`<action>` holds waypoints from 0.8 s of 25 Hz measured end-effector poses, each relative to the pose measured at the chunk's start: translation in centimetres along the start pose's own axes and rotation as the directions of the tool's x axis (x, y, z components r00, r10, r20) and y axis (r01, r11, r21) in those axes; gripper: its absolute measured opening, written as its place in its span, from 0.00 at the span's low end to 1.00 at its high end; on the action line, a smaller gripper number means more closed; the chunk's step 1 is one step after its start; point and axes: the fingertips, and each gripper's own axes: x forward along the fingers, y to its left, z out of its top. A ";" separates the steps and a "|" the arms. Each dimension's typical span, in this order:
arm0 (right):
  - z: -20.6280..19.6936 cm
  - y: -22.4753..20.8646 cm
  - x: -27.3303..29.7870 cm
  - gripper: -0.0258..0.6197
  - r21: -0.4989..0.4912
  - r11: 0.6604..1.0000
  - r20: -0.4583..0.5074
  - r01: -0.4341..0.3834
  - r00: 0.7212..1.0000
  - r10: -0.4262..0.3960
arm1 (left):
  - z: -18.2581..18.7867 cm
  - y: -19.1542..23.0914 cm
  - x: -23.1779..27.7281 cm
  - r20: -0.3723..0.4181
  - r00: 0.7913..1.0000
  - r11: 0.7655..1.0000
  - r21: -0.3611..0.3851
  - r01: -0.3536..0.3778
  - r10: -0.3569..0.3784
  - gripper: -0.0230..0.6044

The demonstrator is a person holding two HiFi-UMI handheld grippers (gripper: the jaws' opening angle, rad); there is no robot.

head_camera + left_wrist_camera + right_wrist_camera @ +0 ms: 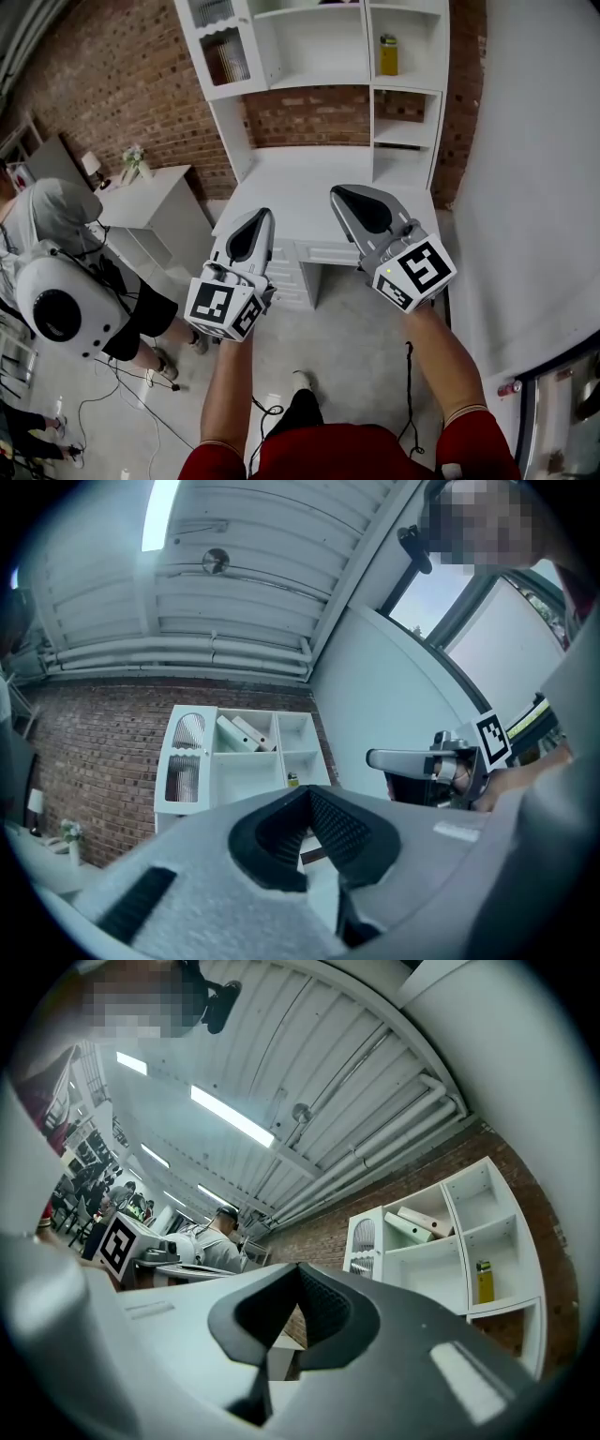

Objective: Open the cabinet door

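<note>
A white hutch (309, 84) stands on a white desk (300, 187) against a brick wall. Its glass-fronted cabinet door (225, 47) at the upper left is closed, with binders behind the glass. My left gripper (261, 217) and right gripper (345, 197) are held side by side in the air in front of the desk, well short of the door. Both are shut and hold nothing. In the left gripper view the shut left gripper (305, 841) points toward the cabinet door (185, 766). From the right gripper view the same door (364, 1241) shows beyond the shut right gripper (295, 1321).
A yellow-green bottle (387, 54) stands on an upper right shelf. Desk drawers (323, 253) lie below the grippers. A person in grey with a white pack (56, 300) stands at left beside a low white cabinet (150, 206). A white wall (534, 169) closes the right.
</note>
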 end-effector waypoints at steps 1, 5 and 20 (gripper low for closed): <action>-0.5 -0.5 0.8 0.06 -0.006 1.000 -0.003 0.001 1.000 -0.001 | -0.5 0.9 0.5 0.005 1.000 1.000 -0.002 -0.001 0.001 0.04; -2.9 -2.5 5.1 0.06 -0.034 0.999 -0.019 0.010 1.000 -0.011 | -2.1 5.6 2.9 0.032 0.999 1.000 -0.012 0.004 -0.003 0.04; -11.6 -10.5 25.2 0.06 -0.056 0.995 -0.035 0.076 0.996 -0.078 | -7.1 26.0 13.3 0.043 0.997 0.997 0.023 0.068 -0.069 0.04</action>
